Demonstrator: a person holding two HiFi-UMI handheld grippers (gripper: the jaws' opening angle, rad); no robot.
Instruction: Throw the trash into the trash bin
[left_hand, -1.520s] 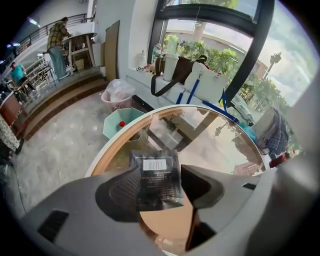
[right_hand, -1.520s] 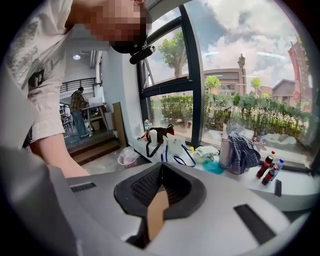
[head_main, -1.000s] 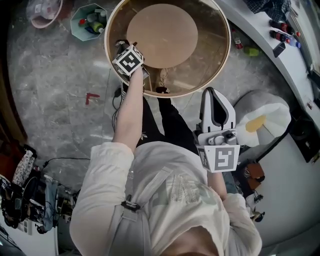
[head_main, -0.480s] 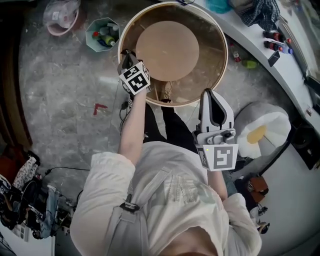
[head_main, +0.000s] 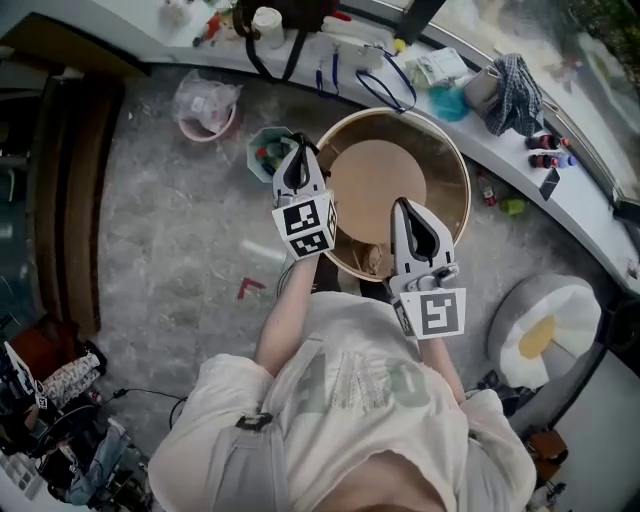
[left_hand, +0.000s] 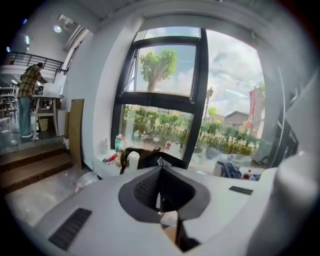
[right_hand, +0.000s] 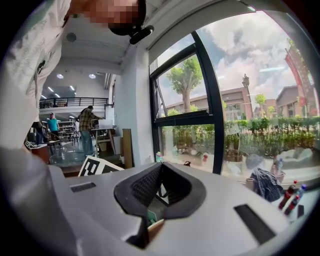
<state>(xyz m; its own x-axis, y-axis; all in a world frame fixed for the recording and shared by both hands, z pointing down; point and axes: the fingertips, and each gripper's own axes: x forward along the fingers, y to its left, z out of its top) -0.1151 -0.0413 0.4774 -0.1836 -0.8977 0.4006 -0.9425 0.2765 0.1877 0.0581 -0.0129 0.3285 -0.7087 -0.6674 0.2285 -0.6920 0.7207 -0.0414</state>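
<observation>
In the head view my left gripper (head_main: 296, 162) is held up over the floor by the near left rim of the round brown table (head_main: 450, 215); its jaws are shut with nothing between them. Just beyond its tips stands a pale green bin (head_main: 262, 150) with bottles and scraps inside. My right gripper (head_main: 407, 212) hangs over the table's near rim, jaws together and empty. In the left gripper view the left gripper (left_hand: 161, 169) points almost level at a tall window. The right gripper (right_hand: 161, 166), in its own view, faces the same window. No loose trash shows near either gripper.
A pink bowl with a plastic bag (head_main: 205, 108) sits left of the green bin. The white window ledge (head_main: 590, 215) carries bottles, a dark bag (head_main: 275, 28) and a checked cloth (head_main: 515, 85). A white and yellow cushion (head_main: 545, 325) lies right; clutter (head_main: 50, 420) lies lower left.
Both grippers have risen, the left one much more, lifting off the table's near rim. They now point nearly level. The head view has tipped up, bringing the window ledge into sight.
</observation>
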